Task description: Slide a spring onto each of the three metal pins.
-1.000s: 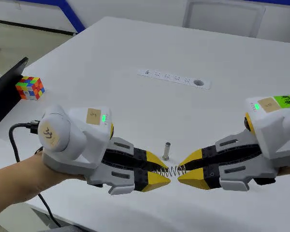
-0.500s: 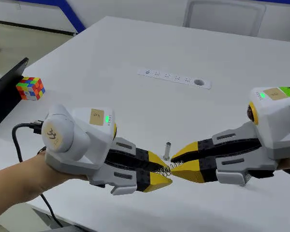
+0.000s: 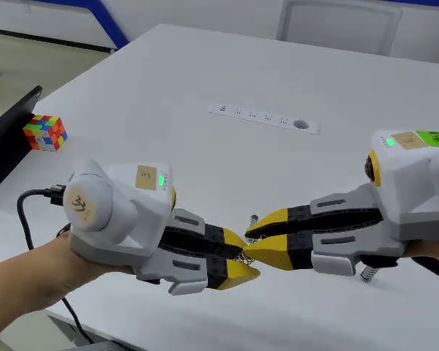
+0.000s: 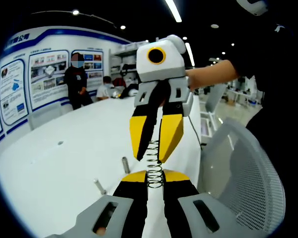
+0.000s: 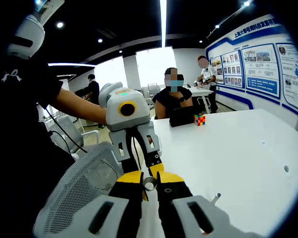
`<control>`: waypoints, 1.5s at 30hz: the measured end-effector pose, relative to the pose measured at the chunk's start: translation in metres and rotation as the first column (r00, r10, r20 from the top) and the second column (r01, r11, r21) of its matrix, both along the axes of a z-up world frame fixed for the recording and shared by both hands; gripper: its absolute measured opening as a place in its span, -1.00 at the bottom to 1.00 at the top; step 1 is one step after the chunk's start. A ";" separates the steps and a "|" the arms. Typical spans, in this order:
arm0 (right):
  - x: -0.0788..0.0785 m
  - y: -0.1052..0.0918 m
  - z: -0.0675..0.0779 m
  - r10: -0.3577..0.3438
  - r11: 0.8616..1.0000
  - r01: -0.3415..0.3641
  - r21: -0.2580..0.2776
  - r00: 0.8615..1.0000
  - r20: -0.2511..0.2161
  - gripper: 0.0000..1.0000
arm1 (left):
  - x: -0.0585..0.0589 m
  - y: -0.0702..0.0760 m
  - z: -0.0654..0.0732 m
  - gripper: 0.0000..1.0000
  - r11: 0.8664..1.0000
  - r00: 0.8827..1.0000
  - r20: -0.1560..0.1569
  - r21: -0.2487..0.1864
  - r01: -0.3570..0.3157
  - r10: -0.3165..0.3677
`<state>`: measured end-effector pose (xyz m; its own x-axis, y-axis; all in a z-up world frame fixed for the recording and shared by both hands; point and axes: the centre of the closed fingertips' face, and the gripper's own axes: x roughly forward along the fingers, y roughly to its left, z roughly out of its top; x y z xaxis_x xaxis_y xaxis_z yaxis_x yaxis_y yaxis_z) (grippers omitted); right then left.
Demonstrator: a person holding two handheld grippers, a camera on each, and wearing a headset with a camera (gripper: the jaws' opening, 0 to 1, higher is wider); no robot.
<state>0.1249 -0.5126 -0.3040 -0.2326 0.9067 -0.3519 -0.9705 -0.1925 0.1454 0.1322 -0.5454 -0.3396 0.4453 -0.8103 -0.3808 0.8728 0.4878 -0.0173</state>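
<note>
A thin steel spring (image 3: 243,256) is held in the air between both grippers, just above the white table (image 3: 205,73). My left gripper (image 3: 239,264) is shut on its near end; in the left gripper view the spring (image 4: 154,166) rises from my jaws into the right gripper (image 4: 151,151). My right gripper (image 3: 249,241) is shut on the other end, and the spring (image 5: 149,183) shows end-on as a ring between its yellow tips, with the left gripper (image 5: 150,170) opposite. One metal pin (image 3: 253,218) stands just behind the tips. Two pins (image 4: 125,164) (image 4: 98,186) stand on the table.
A loose spring (image 3: 366,273) lies under the right gripper's body. A power strip (image 3: 263,118) sits mid-table, with a Rubik's cube (image 3: 45,133) and a dark screen (image 3: 7,139) at the left edge. A black cable (image 3: 25,219) trails from the left gripper. Mesh chair (image 4: 238,173) close by.
My right gripper has moved left toward the left gripper, so the stretch of spring between the tips is much shorter. The left gripper has barely shifted.
</note>
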 end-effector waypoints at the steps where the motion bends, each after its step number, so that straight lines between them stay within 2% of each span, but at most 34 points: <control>1: 0.000 0.001 0.002 -0.008 1.000 0.008 0.008 1.000 -0.003 -0.77 | 0.000 0.000 0.001 -0.81 1.000 1.000 0.000 -0.006 -0.003 0.003; 8: 0.002 0.009 0.009 -0.032 0.999 0.033 0.024 0.999 -0.017 -0.78 | 0.003 0.001 0.004 -0.80 0.999 1.000 0.007 -0.032 -0.018 0.018; 13: 0.000 0.008 0.003 -0.021 1.000 0.021 -0.015 1.000 -0.012 -0.77 | 0.001 0.003 0.000 -0.81 0.999 1.000 0.005 -0.027 -0.018 0.019; 15: 0.002 0.007 0.003 -0.026 1.000 0.026 -0.017 1.000 -0.006 -0.76 | 0.002 0.007 0.000 -0.81 0.999 1.000 0.002 -0.039 -0.029 0.030; 17: 0.003 0.006 0.003 -0.028 0.999 0.028 -0.018 1.000 -0.004 -0.76 | 0.002 0.010 -0.004 -0.81 0.999 0.999 -0.002 -0.016 -0.036 0.036; 20: 0.007 0.006 0.004 -0.043 0.999 0.043 -0.019 0.999 -0.015 -0.68 | 0.000 0.013 -0.002 -0.81 0.999 0.999 -0.004 -0.032 -0.042 0.042; 22: 0.005 0.005 0.004 -0.033 0.999 0.033 -0.018 0.999 -0.017 -0.71 | 0.000 0.014 -0.002 -0.81 0.998 0.999 -0.002 -0.033 -0.047 0.047; 31: 0.001 0.010 0.008 -0.029 1.000 0.029 0.004 0.998 -0.049 -0.77 | 0.002 0.014 0.003 -0.81 0.997 0.998 0.007 -0.053 -0.054 0.055; 36: -0.001 0.012 0.009 -0.018 1.000 0.019 0.005 0.999 -0.044 -0.77 | 0.002 0.012 0.004 -0.81 0.998 0.999 0.010 -0.050 -0.049 0.050; 38: -0.001 0.013 0.011 -0.019 1.000 0.019 0.014 1.000 -0.014 -0.78 | 0.003 0.013 0.005 -0.81 0.997 0.998 0.010 -0.060 -0.057 0.058; 39: -0.001 0.013 0.012 -0.020 1.000 0.020 0.014 1.000 -0.022 -0.78 | 0.003 0.013 0.006 -0.81 0.996 0.998 0.007 -0.072 -0.058 0.059; 41: -0.001 0.014 0.011 -0.025 1.000 0.025 0.006 0.999 -0.046 -0.78 | 0.002 0.013 0.006 -0.81 0.996 0.998 0.007 -0.070 -0.058 0.058; 45: 0.000 0.014 0.009 -0.019 1.000 0.019 0.003 0.999 -0.044 -0.78 | 0.001 0.012 0.004 -0.81 0.997 0.999 0.005 -0.060 -0.047 0.048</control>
<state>0.1244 -0.4983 -0.2950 -0.2305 0.9123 -0.3384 -0.9667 -0.1749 0.1870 0.1328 -0.5339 -0.3353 0.4862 -0.8095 -0.3291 0.8488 0.5270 -0.0424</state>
